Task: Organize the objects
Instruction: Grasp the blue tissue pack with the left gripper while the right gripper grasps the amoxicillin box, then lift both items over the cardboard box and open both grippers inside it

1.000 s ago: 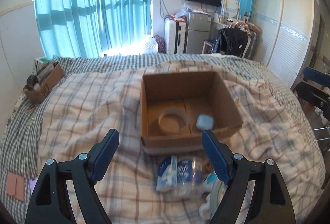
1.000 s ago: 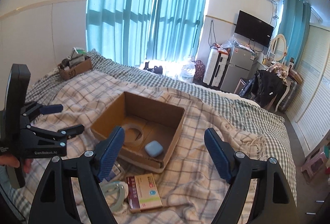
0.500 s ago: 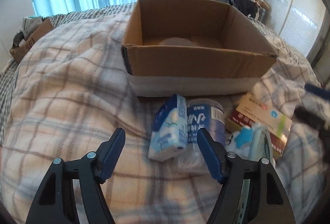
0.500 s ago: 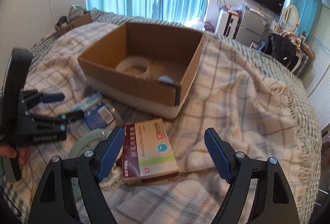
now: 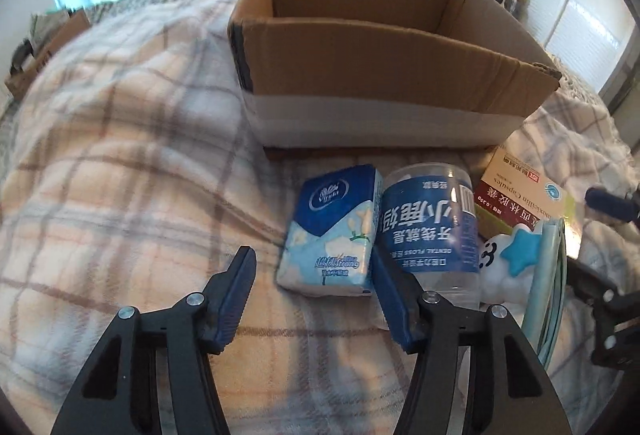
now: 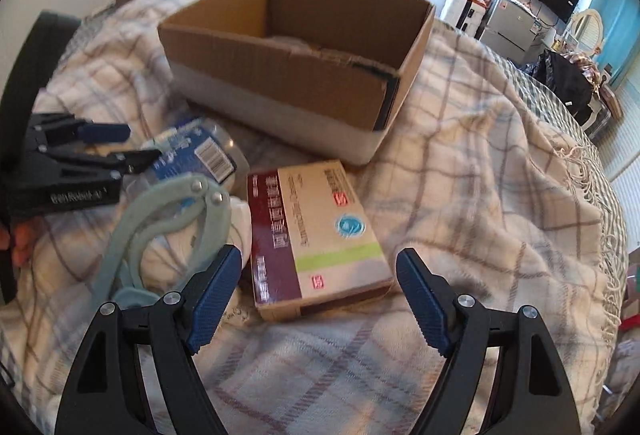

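Left gripper: we see its fingers spread wide, empty, flanking the near end of the tissue pack.
Right gripper: fingers spread wide, empty, straddling the medicine box.
Count: we find one tissue pack, one dental floss jar, one medicine box, one cardboard box.
Place: all on the bed's plaid blanket, just before the cardboard box.

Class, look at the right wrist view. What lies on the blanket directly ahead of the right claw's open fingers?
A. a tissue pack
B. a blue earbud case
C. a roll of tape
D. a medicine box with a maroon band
D: the medicine box lies flat on the plaid blanket in front of the open right claw, just short of the cardboard box.
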